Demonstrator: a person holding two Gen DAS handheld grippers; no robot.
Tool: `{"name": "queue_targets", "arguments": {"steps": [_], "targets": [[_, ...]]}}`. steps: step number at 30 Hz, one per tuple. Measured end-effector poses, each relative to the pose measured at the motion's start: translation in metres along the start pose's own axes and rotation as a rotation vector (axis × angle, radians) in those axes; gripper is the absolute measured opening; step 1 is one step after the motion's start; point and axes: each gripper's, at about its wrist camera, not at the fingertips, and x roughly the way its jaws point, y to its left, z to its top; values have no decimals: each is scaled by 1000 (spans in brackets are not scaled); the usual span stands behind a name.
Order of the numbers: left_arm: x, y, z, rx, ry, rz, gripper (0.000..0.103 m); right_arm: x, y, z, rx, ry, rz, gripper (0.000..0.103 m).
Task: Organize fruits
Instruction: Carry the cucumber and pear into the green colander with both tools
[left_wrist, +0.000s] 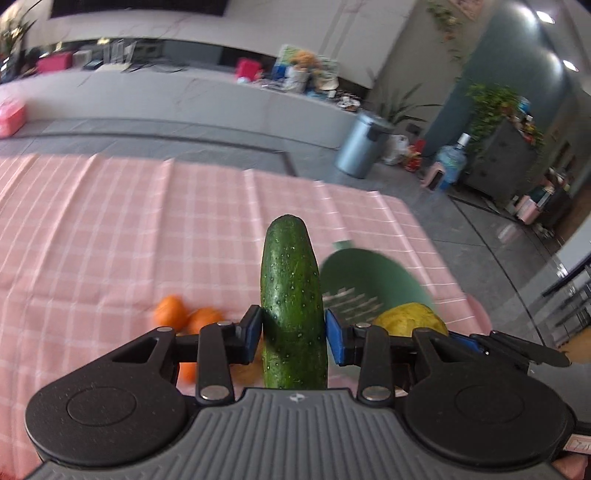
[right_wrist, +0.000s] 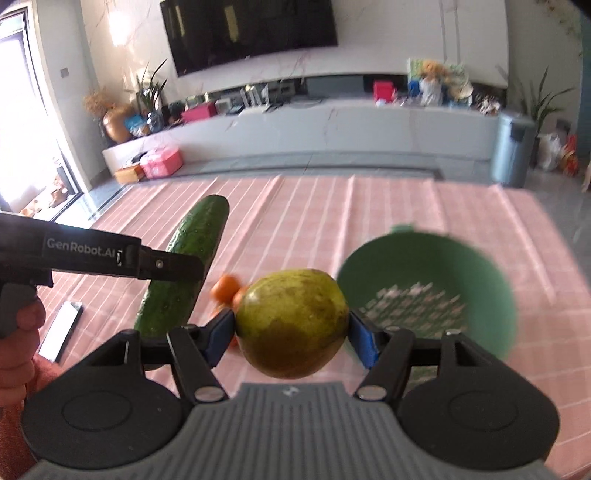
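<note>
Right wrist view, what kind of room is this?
Probably a home living room: a big TV on the wall, a long low cabinet under it, houseplants, and a table with a pink checked cloth.

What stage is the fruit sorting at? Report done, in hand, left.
Done: nothing visibly; no fruit shows in the visible part of the green basket.
In hand: the left tongs are shut on the cucumber; the right tongs are shut on the pear, held above the pink cloth near the basket.
Left: both held pieces, plus the oranges on the cloth.
</note>
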Motion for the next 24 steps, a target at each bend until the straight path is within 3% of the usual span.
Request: {"name": "queue_targets", "arguments": {"steps": [6,11,19,24], "targets": [[38,-49,21,83,15,-80,42,-5,-40,21,-36,5,-95,63],[86,-72,31,136,109,-116,42,14,-74,31,-27,51,-123,63],[153,-86,20,190,278,-89,42,71,-107,23,-111,173,-173,63],[173,-83,14,198,349,-74,42,97,-119,13,-146,251,-162,63]]}}
